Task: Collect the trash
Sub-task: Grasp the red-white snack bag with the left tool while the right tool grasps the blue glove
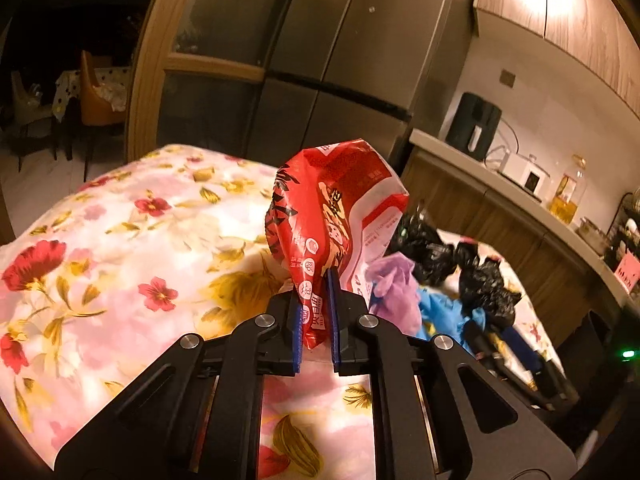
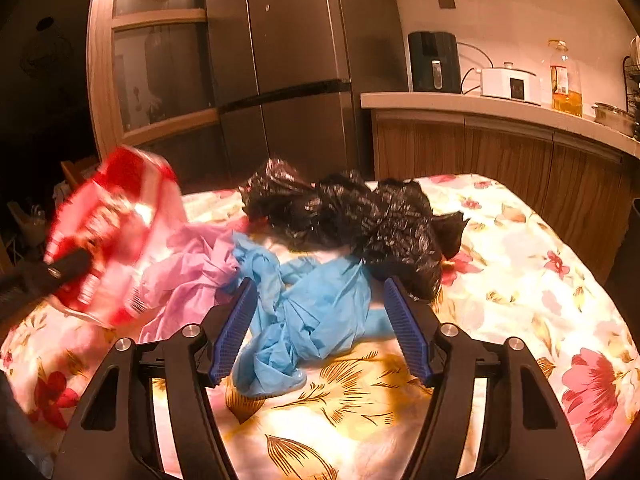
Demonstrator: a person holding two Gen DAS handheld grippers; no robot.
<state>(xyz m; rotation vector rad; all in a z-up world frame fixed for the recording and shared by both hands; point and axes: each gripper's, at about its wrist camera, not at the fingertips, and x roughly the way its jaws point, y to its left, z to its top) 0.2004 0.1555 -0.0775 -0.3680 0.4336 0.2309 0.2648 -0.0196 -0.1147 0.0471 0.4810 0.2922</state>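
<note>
Left hand-held gripper sits closest to its cam, blue pads clamped tight on the lower end of a red snack wrapper; wrapper stands up from the jaws, crumpled, white panel w/ print on its right side, lifted clear of the floral tablecloth on the table. Just right of & beyond that gripper: purple glove, blue glove and crumpled black plastic bags, all lying on the cloth. Right hand-held gripper has jaws spread wide apart, nothing gripped; blue glove lies between the two pads, bunched up, on the tablecloth. Can't tell if either pad touches it. Left of the right gripper's left finger: purple glove, touching the blue one. Further left, red wrapper blurred, w/ part of the left gripper's black finger across it. Straight ahead, beyond the blue glove: black bags in a heap, nearest edge just past the right pad. Background ahead: dark fridge; to the right a kitchen counter w/ black air fryer, white appliance, oil bottle.
</note>
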